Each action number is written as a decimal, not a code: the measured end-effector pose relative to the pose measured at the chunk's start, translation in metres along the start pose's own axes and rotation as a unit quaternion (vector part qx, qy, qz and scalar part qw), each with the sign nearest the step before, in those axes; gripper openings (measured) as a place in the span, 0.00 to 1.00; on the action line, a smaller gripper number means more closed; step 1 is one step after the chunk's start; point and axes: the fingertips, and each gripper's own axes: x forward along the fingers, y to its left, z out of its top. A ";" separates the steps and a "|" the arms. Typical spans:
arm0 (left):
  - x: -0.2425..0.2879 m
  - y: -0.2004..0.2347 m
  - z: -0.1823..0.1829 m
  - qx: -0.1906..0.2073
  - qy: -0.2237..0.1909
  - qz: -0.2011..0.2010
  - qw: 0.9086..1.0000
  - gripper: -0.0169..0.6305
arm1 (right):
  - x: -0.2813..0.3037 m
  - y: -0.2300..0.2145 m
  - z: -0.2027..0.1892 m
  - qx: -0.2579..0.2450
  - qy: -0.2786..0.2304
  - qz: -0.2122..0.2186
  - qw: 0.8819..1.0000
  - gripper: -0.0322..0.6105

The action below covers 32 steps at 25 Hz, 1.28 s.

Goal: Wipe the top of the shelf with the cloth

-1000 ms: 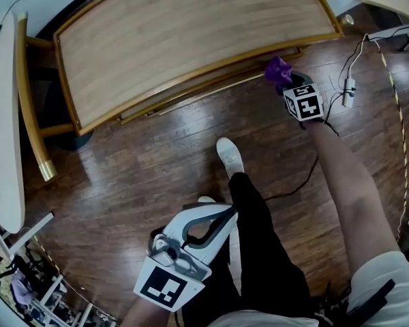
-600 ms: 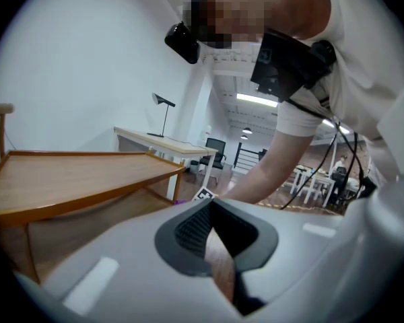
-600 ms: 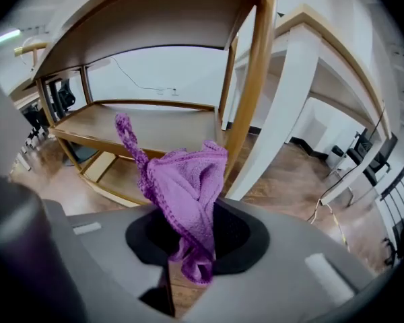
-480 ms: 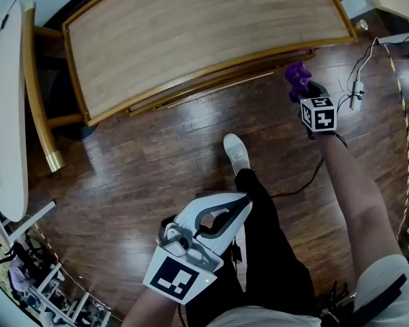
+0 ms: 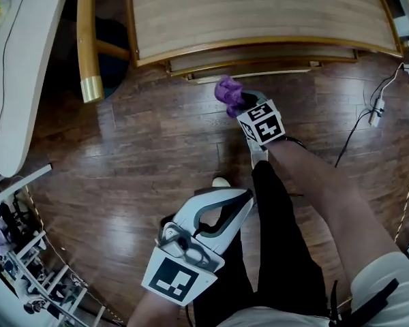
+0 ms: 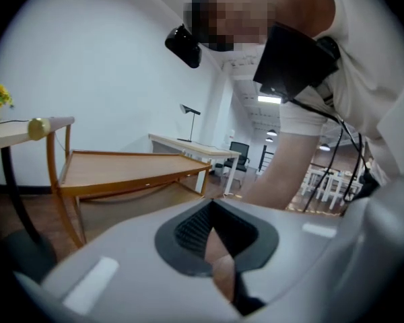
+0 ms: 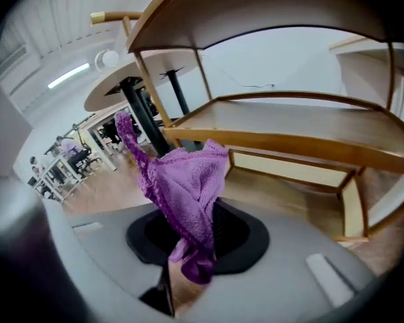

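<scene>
Purple cloth [image 5: 228, 94], bunched, carried by the right gripper [image 5: 240, 105] just in front of the wooden shelf [image 5: 259, 9], over the dark wood floor [image 5: 123, 162] (head view); cloth clear of the shelf's top board; left gripper [image 5: 241, 200] low in the frame beside the person's black trouser leg [image 5: 279, 251], well apart from the shelf; white table [image 5: 20, 80] at the left edge.

Left gripper view: jaws together, nothing between them; shelf to the left, a white desk [image 6: 188, 145] far behind.

Right gripper view: jaws clamped on the cloth [image 7: 188, 194], which stands up out of them in a loose fold; the shelf's top board overhead, lower tiers just beyond (gripper sits below the top).
</scene>
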 end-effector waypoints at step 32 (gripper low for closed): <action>0.046 -0.006 -0.005 0.001 0.026 -0.079 0.997 0.05 | -0.055 -0.163 -0.008 0.049 0.007 -0.137 0.989 0.21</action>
